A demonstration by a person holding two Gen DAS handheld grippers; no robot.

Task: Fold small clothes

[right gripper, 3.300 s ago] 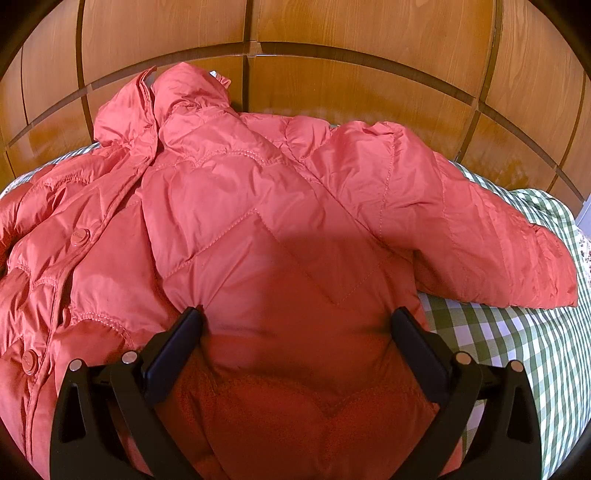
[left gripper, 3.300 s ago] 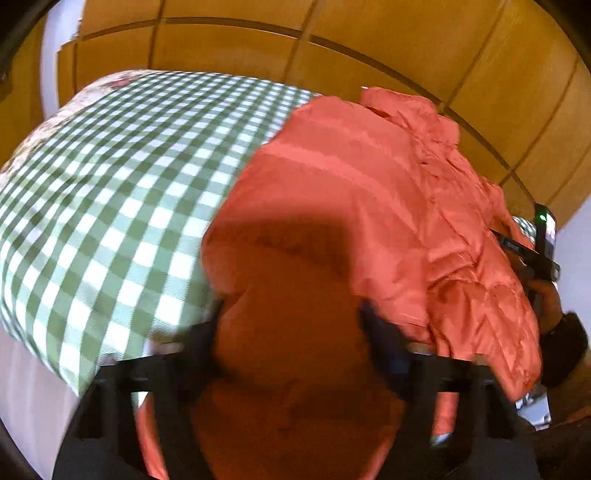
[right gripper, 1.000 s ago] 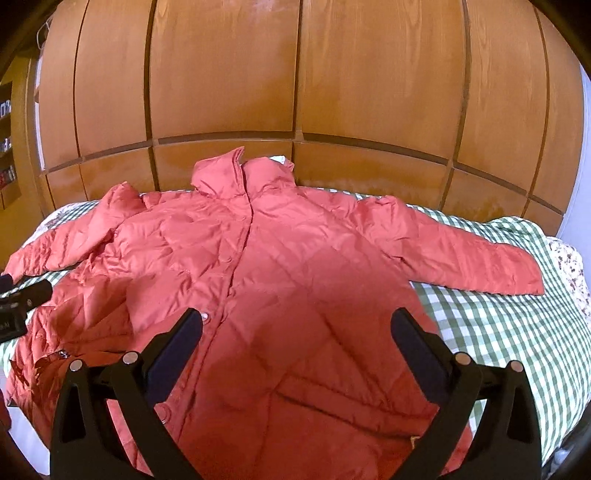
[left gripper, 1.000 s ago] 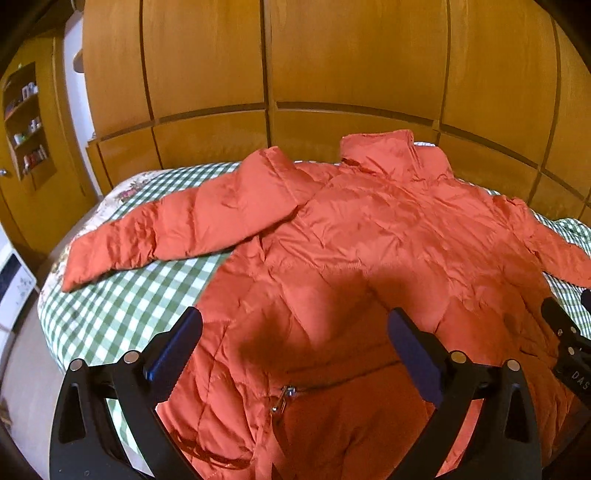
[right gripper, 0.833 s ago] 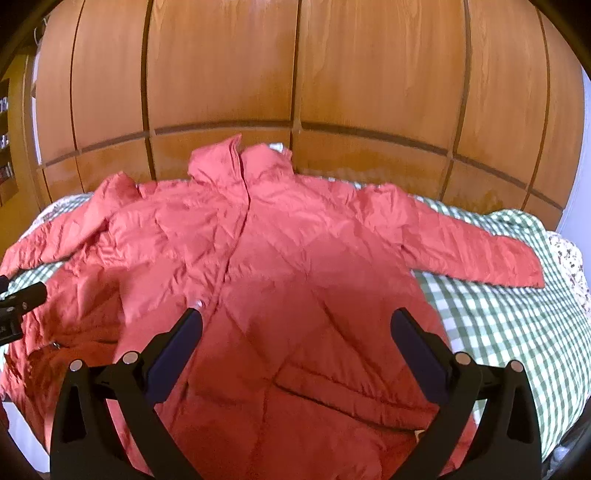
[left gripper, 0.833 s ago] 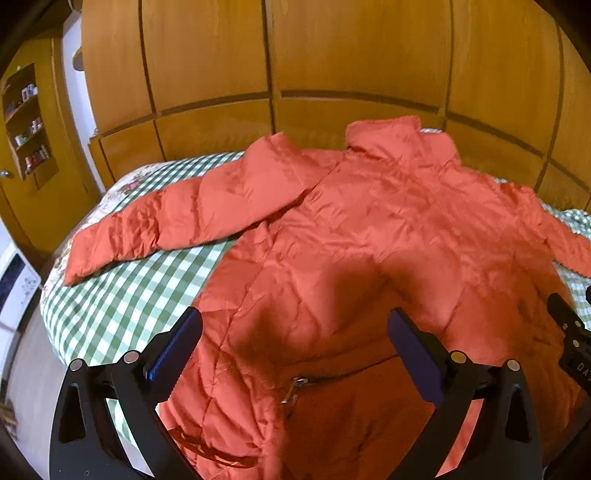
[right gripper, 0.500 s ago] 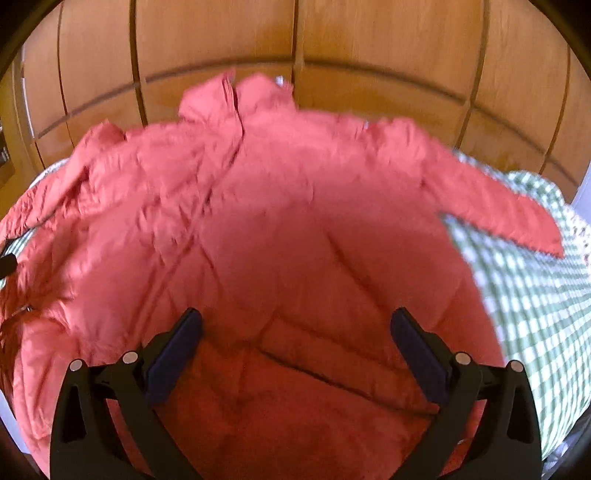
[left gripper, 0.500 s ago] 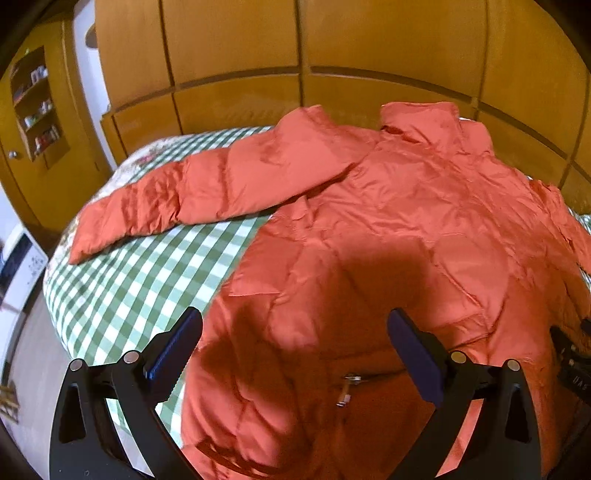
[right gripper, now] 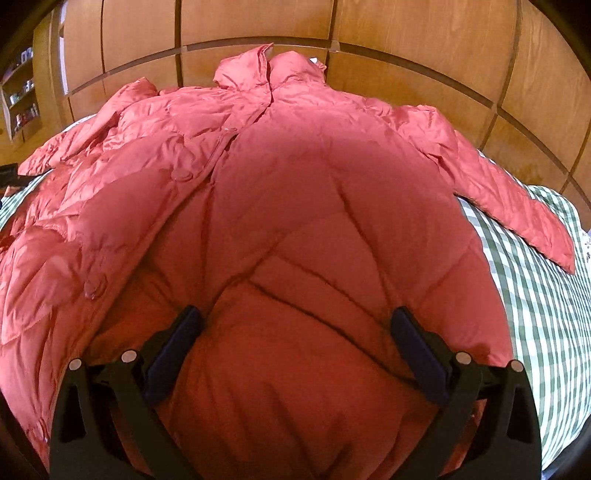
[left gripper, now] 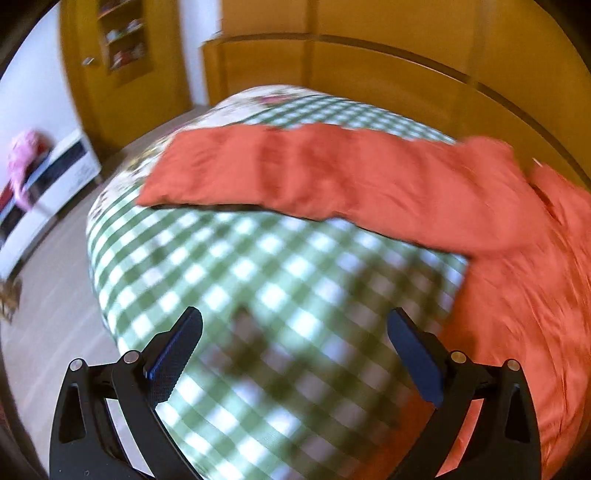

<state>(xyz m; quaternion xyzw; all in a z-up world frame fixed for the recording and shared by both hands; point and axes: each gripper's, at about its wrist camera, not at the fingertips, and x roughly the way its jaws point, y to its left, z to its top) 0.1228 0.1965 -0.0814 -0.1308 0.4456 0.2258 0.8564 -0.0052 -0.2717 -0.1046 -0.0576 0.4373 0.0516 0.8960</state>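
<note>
A red quilted jacket lies spread face up on a green-and-white checked bedspread, collar toward the wooden wall. Its right sleeve stretches out over the checks. In the left wrist view the other sleeve lies straight across the bedspread, with the jacket body at the right. My left gripper is open above bare checked cloth, left of the jacket body. My right gripper is open low over the jacket's lower front, nothing between its fingers.
Wooden wall panels rise behind the bed. In the left wrist view the bed's left edge drops to the floor; a white cabinet with a pink item on top and a wooden shelf unit stand beyond.
My left gripper has swung left, off the jacket body to over the bare bedspread near the left sleeve. My right gripper has dropped closer to the jacket's lower front. Both stayed open.
</note>
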